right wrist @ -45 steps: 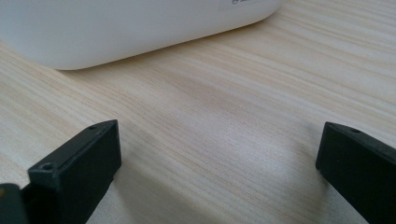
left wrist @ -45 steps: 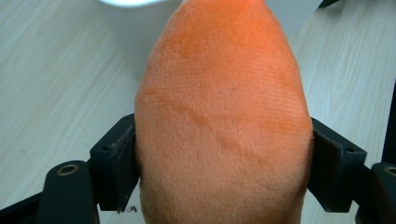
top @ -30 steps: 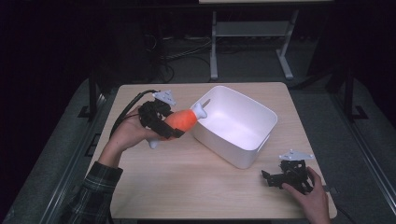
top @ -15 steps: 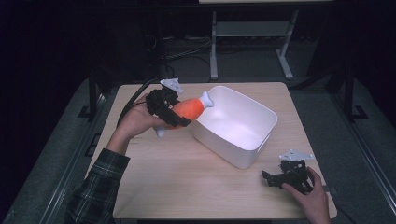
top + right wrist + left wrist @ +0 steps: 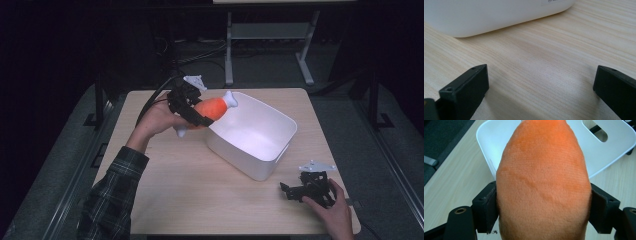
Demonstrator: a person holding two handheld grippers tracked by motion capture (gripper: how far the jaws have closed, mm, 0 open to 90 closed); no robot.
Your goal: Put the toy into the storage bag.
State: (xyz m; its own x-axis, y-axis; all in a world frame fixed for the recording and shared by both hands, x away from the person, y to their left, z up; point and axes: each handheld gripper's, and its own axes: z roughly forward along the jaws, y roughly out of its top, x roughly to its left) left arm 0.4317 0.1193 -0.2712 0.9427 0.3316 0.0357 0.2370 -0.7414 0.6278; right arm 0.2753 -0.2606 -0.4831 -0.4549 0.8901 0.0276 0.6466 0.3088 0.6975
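Note:
An orange plush toy (image 5: 211,109) with white ends is clamped in my left gripper (image 5: 195,116), held in the air over the near-left rim of the white bin (image 5: 265,161). In the left gripper view the toy's orange body (image 5: 543,182) bulges between both pads (image 5: 486,207), with the bin (image 5: 604,152) beyond it. My right gripper (image 5: 296,192) rests low on the table at the front right, just in front of the bin. Its jaws stand wide apart in the right gripper view, bare wood (image 5: 541,82) between the fingers (image 5: 466,87).
The light wooden table (image 5: 175,200) sits on a dark floor. A white metal stand (image 5: 270,35) is behind the table's far edge. The left gripper's black cable (image 5: 155,97) loops off the back left.
My left gripper has carried the orange toy up and to the right, from beside the bin to over its rim. The right gripper has stayed put.

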